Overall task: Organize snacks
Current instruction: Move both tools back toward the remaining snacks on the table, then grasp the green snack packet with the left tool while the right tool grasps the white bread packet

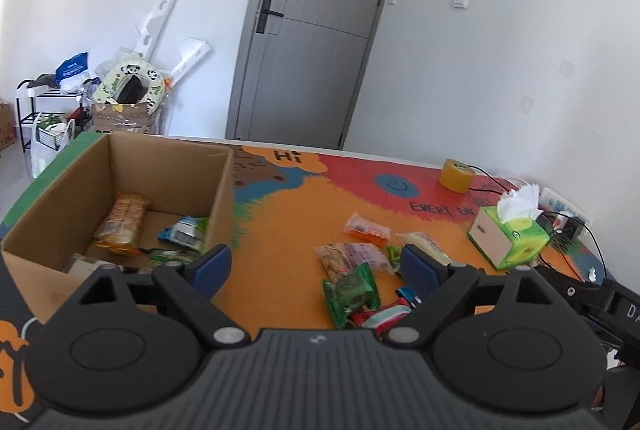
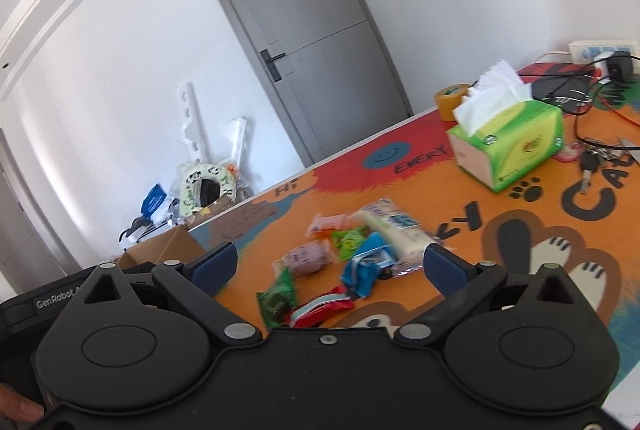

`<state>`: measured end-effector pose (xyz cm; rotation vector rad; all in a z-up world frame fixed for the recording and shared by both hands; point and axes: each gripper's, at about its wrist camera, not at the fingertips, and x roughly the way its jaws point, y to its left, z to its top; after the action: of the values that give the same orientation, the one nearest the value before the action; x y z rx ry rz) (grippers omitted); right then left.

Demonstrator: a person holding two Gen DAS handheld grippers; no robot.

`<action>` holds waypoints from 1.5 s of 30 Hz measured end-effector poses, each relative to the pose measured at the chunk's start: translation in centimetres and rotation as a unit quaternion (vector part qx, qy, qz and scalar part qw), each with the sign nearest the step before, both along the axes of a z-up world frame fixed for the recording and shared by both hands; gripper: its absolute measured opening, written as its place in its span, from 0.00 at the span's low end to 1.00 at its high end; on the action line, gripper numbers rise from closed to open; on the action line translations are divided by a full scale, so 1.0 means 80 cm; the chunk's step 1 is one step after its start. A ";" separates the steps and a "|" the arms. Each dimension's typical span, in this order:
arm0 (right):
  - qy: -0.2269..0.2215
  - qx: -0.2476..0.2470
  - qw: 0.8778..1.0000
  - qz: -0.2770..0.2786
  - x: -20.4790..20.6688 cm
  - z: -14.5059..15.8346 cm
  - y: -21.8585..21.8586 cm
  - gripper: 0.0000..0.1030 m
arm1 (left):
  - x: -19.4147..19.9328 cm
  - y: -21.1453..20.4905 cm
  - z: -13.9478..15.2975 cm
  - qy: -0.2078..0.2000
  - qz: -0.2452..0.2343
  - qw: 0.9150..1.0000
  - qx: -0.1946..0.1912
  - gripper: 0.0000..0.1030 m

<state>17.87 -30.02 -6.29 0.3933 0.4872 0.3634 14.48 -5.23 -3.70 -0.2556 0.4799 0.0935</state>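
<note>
Both claws wide and empty: drop your right claw (image 2: 330, 266) squarely over the blue packet (image 2: 366, 266) mid-frame in the loose snacks on the counter (image 2: 500, 197), then carry it to the cardboard box (image 1: 168, 165) at left.

Your left gripper (image 1: 316, 268) was matt black plastic, its fingertips (image 1: 212, 266) padded in dull blue; your right gripper (image 2: 336, 268) looked the same, with bright metal pivot pins. At ten o'clock, the box (image 1: 172, 165) was plain brown corrugated cardboard, rough and unglossed. Snack packets (image 1: 352, 294) at twelve o'clock were shiny crinkled plastic film. The table cover (image 1: 280, 230) showed a smooth, printed, low-sheen surface. At two o'clock sat a glossy green tissue box (image 1: 510, 240) with soft white paper.
</note>
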 end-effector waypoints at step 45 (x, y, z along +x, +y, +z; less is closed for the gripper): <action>0.068 -0.029 0.997 0.000 0.122 -0.074 -0.006 0.65 | 0.127 -0.044 -0.104 0.108 -0.002 0.994 -0.012 0.65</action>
<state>27.67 -30.49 -12.22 0.3639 0.6292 0.3224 24.62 -8.71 -12.00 -0.2689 0.6964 0.1121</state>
